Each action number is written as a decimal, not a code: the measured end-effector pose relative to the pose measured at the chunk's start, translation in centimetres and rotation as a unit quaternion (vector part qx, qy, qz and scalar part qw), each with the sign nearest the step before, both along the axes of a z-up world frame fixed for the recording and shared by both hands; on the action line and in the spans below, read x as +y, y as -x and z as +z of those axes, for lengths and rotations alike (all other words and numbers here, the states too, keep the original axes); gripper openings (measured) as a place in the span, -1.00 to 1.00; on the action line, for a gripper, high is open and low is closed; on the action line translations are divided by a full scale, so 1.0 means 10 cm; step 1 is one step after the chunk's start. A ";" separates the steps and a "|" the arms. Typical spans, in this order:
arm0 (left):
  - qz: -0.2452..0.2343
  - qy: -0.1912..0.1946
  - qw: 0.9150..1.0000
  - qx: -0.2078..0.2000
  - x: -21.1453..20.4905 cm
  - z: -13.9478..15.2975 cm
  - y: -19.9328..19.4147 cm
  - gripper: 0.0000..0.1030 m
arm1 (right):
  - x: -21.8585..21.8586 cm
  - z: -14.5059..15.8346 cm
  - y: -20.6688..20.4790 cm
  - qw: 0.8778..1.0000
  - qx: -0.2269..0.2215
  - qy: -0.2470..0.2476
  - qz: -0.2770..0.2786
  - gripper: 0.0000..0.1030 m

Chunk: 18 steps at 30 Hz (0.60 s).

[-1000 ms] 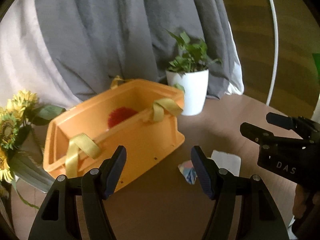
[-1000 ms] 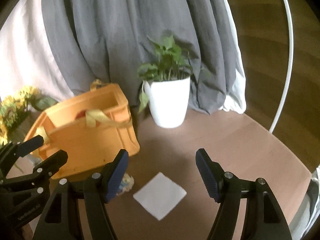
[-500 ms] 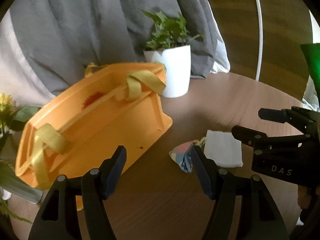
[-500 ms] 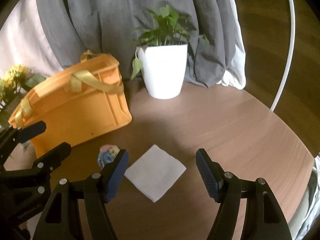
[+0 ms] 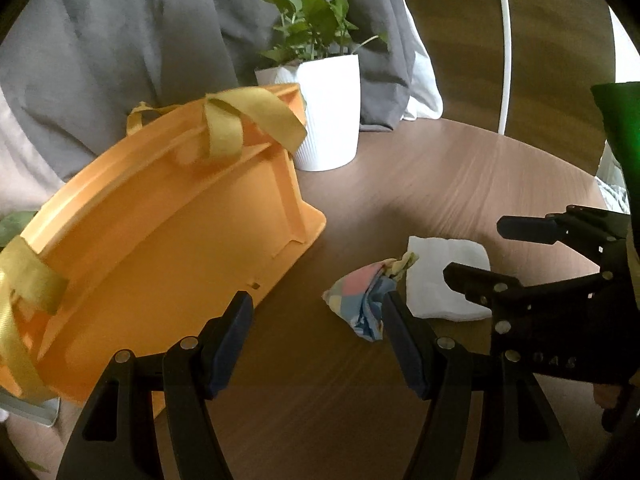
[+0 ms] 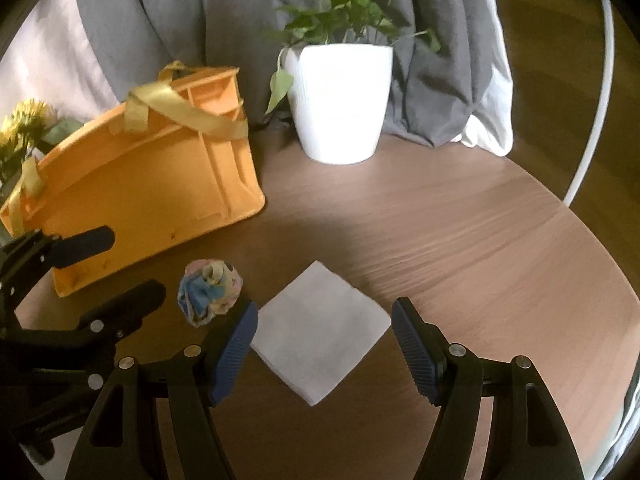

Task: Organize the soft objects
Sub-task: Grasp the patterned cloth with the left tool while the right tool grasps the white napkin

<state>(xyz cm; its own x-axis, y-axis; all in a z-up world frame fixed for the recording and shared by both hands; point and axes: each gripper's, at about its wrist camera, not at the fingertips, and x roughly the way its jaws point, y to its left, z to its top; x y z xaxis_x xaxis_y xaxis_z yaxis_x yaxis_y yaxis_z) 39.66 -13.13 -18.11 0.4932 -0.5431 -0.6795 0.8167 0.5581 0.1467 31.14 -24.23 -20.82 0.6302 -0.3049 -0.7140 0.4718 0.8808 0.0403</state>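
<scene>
An orange basket (image 5: 168,248) (image 6: 132,196) with yellow strap handles stands on the left of the round wooden table (image 6: 460,232). A crumpled pastel patchwork cloth (image 5: 362,300) (image 6: 210,290) lies in front of it. Beside it lies a flat folded white cloth (image 5: 444,276) (image 6: 322,332). My left gripper (image 5: 318,326) is open over bare table, its right finger next to the patchwork cloth. My right gripper (image 6: 324,330) is open just above the white cloth, which shows between its fingers. Each gripper appears at the edge of the other's view.
A white pot with a green plant (image 6: 340,96) (image 5: 326,108) stands behind the basket's right end. Grey and white fabric (image 6: 224,12) hangs behind the table. Sunflowers (image 6: 24,128) sit at the far left. A white hoop (image 6: 596,92) curves along the right. A green object (image 5: 620,120) is at the right edge.
Both grippers have come down toward the table; the cloths now sit larger and closer to the fingers. The basket's inside is no longer visible from the left wrist. Jaws unchanged.
</scene>
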 end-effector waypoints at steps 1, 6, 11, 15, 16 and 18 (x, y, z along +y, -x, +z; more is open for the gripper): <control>-0.003 0.000 1.000 0.001 -0.01 -0.01 -0.01 0.28 | 0.01 -0.02 -0.01 1.000 0.002 0.000 0.001 0.37; -0.015 -0.005 1.000 0.010 -0.10 -0.08 -0.07 0.28 | -0.02 -0.08 -0.06 1.000 0.011 0.002 0.003 0.37; -0.024 -0.014 0.999 0.018 -0.16 -0.14 -0.10 0.27 | -0.07 -0.12 -0.10 1.000 0.017 -0.002 0.002 0.37; -0.028 -0.020 0.999 0.025 -0.20 -0.18 -0.12 0.27 | -0.10 -0.17 -0.12 1.000 0.027 -0.003 0.003 0.37; -0.029 -0.020 0.999 0.027 -0.20 -0.19 -0.13 0.27 | -0.10 -0.18 -0.12 1.000 0.029 -0.005 0.004 0.37; -0.032 -0.022 0.999 0.029 -0.22 -0.21 -0.12 0.27 | -0.12 -0.21 -0.12 0.999 0.032 -0.007 0.003 0.35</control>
